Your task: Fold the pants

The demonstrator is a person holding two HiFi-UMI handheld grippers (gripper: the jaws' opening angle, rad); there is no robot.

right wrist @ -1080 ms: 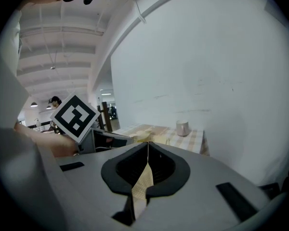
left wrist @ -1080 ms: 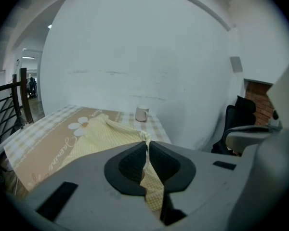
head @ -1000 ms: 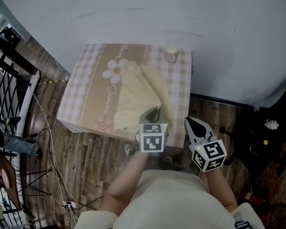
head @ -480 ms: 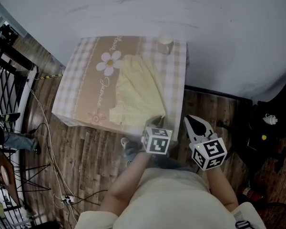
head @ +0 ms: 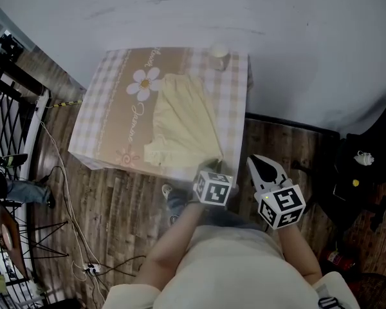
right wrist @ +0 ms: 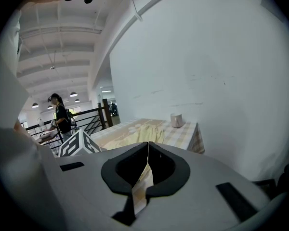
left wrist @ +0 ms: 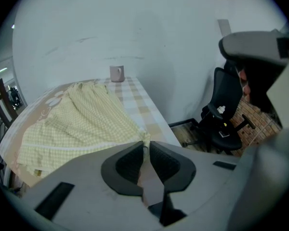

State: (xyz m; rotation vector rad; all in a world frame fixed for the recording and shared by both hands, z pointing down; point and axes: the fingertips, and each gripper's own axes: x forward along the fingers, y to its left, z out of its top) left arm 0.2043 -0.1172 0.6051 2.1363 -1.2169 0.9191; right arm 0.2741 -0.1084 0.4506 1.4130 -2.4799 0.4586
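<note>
The pants (head: 183, 124), lying on the counter (head: 106, 131) with their long axis running from near edge to wall, are being gripped at the near corner by the left tool (head: 210, 167), the empty right tool (head: 262, 168) being held clenched aside; a fold is seemingly being started, requiring that end carried farther in.

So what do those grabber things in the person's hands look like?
The left gripper and right gripper are both light grey, with dark, rounded fingers that narrow towards the tip. Each carries a white cube printed with black square markers. The person wears a pale top.
</note>
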